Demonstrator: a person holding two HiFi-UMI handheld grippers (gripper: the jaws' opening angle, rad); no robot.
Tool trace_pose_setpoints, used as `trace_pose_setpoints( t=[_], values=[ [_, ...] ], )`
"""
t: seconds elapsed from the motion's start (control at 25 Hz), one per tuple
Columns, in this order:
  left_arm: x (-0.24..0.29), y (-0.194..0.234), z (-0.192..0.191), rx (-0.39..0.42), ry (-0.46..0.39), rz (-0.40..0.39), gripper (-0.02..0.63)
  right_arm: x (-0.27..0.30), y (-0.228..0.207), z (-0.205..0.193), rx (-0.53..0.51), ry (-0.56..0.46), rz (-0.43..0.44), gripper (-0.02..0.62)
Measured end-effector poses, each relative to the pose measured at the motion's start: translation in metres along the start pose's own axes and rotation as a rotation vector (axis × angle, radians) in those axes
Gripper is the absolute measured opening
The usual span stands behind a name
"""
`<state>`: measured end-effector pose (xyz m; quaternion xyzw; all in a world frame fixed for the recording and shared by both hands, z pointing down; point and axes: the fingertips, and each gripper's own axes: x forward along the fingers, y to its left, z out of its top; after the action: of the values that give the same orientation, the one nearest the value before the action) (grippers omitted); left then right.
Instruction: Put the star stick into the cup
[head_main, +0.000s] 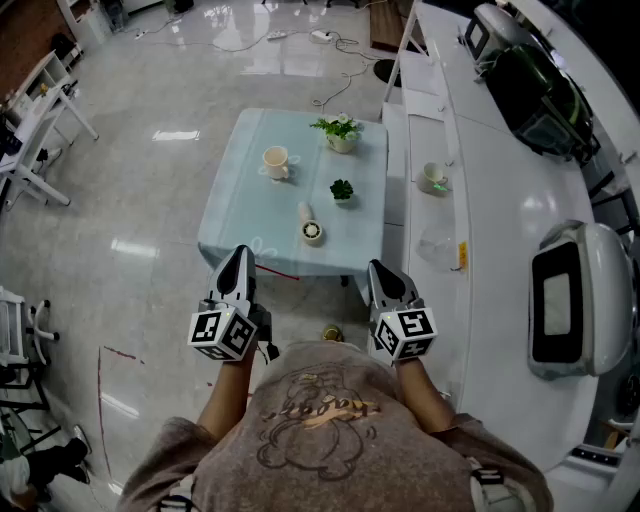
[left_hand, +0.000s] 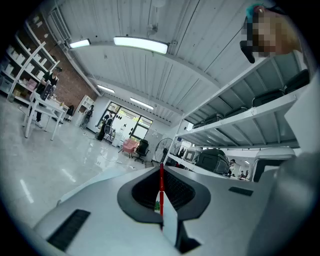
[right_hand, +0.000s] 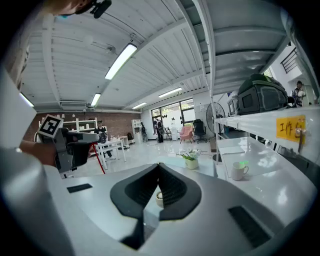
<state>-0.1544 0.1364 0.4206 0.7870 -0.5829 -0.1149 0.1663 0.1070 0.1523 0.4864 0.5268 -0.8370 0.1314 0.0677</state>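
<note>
left gripper (head_main: 238, 255) clamped on the thin red star stick (left_hand: 161, 185); right gripper (head_main: 377, 270) closed, empty. cup (head_main: 276, 161) stands well away, far side of the table (head_main: 232, 235). stick judged light, slender, possibly bendable: hold the shaft firmly, not hard.

Wedged between the closed jaws of the left hand-held gripper (left_hand: 161, 167): the star stick (left_hand: 161, 192), visible only as a thin red sliver, lower end hidden, star end not to be made out. In the head view, left of centre, too thin to read beyond a red line. Half hidden behind the shut jaws of the right hand-held gripper (right_hand: 159, 167), at frame centre: a pale round thing (right_hand: 159, 198) on the desk (head_main: 235, 215), too small to identify.
</note>
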Motion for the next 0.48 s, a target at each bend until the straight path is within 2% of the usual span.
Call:
trace_pose_setpoints(
  t=[0.48],
  values=[
    [-0.011, 0.017, 0.006, -0.017, -0.015, -0.025, 0.029, -0.007, 0.018, 0.003, 0.01, -0.008, -0.045, 0.002]
  ],
)
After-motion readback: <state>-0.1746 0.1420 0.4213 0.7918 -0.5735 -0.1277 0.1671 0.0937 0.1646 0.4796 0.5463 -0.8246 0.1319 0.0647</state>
